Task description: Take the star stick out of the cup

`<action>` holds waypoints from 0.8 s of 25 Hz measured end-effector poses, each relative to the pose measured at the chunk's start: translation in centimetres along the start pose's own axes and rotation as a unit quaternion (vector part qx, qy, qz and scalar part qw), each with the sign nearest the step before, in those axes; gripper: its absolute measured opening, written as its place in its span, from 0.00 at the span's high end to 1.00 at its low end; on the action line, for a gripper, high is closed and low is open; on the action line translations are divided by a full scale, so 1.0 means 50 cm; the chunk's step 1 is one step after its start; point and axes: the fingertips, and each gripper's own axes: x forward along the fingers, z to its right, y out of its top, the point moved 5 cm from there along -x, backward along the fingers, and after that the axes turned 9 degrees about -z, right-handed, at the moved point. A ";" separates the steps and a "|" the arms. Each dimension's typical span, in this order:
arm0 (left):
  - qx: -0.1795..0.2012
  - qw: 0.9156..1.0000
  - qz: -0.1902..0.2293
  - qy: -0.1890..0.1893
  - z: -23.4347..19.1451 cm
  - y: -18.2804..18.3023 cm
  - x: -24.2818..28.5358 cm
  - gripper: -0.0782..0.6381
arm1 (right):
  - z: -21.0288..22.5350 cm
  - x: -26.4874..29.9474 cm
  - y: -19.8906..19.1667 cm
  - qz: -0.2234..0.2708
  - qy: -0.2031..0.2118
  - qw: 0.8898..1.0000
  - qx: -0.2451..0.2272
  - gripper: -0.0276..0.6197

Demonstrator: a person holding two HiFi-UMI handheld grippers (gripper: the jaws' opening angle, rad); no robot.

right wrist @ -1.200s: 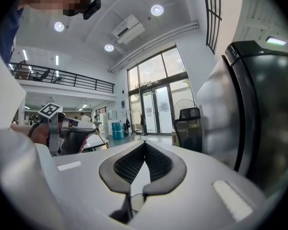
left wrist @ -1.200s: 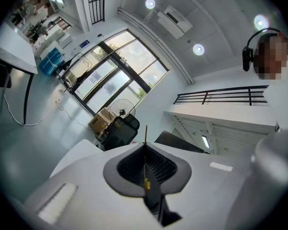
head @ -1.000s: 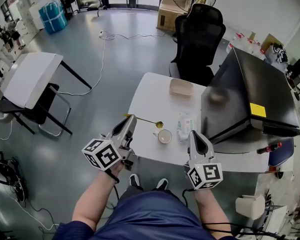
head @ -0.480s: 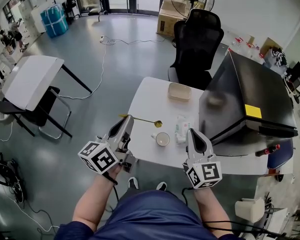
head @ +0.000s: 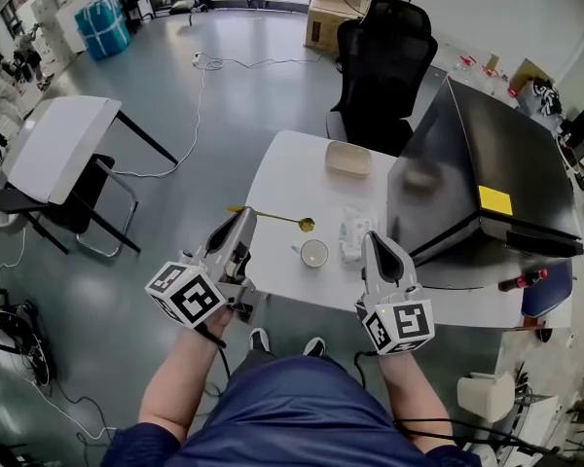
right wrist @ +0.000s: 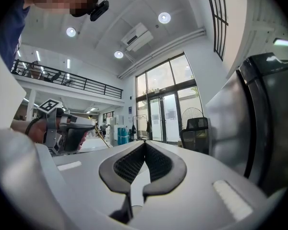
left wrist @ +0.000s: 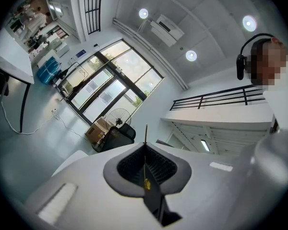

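A thin gold star stick [head: 277,218] is out of the cup and hangs level over the white table [head: 282,178]; its thick end lies just above and left of the small white cup [head: 314,253]. My left gripper [head: 245,213] is shut on the stick's other end, at the table's left edge. In the left gripper view the stick [left wrist: 145,137] pokes up from between the closed pads. My right gripper [head: 374,237] is shut and empty, at the front edge right of the cup. The right gripper view shows the left gripper [right wrist: 72,131] with the stick [right wrist: 103,139].
A pack of wipes [head: 353,232] lies right of the cup, and a beige tray [head: 350,159] sits at the table's far side. A large black case [head: 477,183] covers the right end. A black office chair [head: 384,56] stands behind the table. A bottle [head: 521,282] lies at the right.
The view has shifted slightly. The stick stays in the left gripper, a little higher above the cup. The right gripper holds its place.
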 end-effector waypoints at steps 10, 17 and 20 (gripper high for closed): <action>0.004 1.000 -0.007 0.004 -0.004 -0.007 -0.002 0.88 | 0.005 0.005 -0.015 -0.001 -0.003 1.000 0.015 0.95; 0.003 1.000 -0.014 0.004 -0.015 -0.008 -0.009 0.88 | -0.003 0.004 -0.025 -0.006 -0.005 1.000 0.018 0.95; 0.002 1.000 -0.016 0.006 -0.017 -0.006 -0.007 0.88 | -0.004 0.005 -0.022 -0.010 -0.004 1.000 0.013 0.95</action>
